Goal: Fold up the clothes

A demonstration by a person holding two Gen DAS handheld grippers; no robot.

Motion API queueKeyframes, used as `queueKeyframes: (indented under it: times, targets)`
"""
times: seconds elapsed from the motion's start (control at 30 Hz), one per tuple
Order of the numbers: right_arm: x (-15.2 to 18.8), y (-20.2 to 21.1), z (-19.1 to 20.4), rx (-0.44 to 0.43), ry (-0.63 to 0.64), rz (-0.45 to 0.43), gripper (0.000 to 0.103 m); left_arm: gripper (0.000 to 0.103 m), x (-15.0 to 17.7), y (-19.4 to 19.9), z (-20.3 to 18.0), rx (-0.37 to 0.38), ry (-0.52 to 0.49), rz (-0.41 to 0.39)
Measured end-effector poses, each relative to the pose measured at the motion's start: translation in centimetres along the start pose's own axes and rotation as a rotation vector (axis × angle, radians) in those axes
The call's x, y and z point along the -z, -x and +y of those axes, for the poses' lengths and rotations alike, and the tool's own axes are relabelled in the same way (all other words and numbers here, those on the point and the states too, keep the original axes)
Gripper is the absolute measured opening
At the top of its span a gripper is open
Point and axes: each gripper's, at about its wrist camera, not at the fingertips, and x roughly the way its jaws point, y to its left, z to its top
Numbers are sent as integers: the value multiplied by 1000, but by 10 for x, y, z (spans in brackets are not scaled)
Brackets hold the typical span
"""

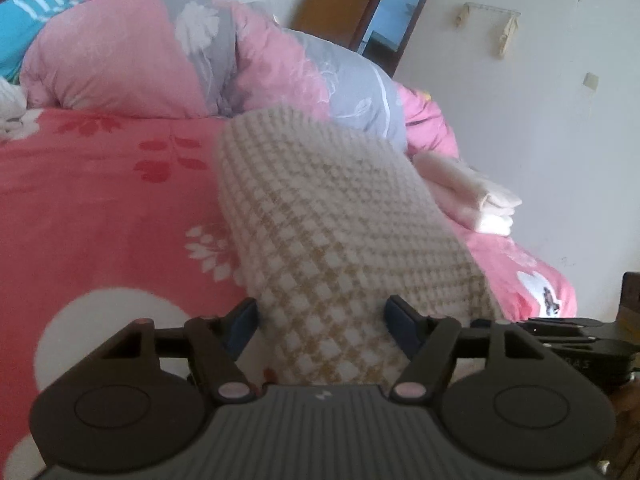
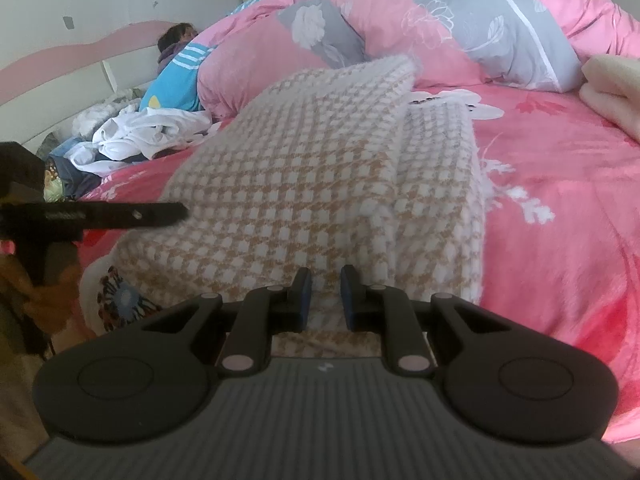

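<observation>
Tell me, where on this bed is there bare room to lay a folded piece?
The pink floral sheet lies bare between the checked knit and the heaped quilt. In the right view, another open stretch runs from the knit toward the cream stack. The headboard corner is crowded with white laundry.

No legible text anywhere.

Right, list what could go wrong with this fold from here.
1. The left gripper stands open around the checked garment, so that side could sag and undo the fold.
2. The right gripper pinches only a narrow edge; the knit may slip out.
3. The garment lies near the folded cream towels; swinging it could knock them.
</observation>
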Motion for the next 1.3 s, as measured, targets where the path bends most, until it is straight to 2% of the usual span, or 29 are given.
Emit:
queueKeyframes:
  times: [0.13, 0.27, 0.37, 0.47, 0.6, 0.67, 0.73, 0.83, 0.93, 1.07, 1.13, 1.3]
  targets:
    - [0, 1, -3, -14, -13, -1, 14, 68, -2, 0, -13, -36, -37, 14]
    - [0, 2, -2, -2, -4, -1, 14, 68, 5, -1, -25, -84, -103, -7]
    - [4, 1, -6, -22, -35, -10, 14, 68, 5, 0, -22, -70, -97, -19]
    - [3, 1, -6, -26, -37, -7, 14, 67, 0, 12, -15, -44, -88, -54]
    - [2, 0, -5, -19, -27, -1, 14, 67, -8, 29, -18, -65, -140, -156]
    - [2, 0, -5, -18, -28, 1, 14, 62, -13, 25, -20, -93, -149, -178]
    - [2, -1, -6, -15, -28, 3, 14, 49, -19, 17, -20, -108, -133, -189]
    - [1, -2, -4, -4, -22, 6, 14, 42, -28, 5, -16, -112, -87, -210]
    - [0, -3, -1, 7, -19, 16, 14, 37, -30, -9, -17, -112, -112, -215]
    - [-2, -4, 1, 22, -19, 27, 14, 45, -22, -23, -24, -114, -198, -227]
    - [-4, -5, 3, 32, -21, 35, 14, 49, -19, -25, -24, -104, -206, -235]
    - [-23, 1, 15, 53, 0, 65, 15, 49, -15, -25, -20, -76, -206, -251]
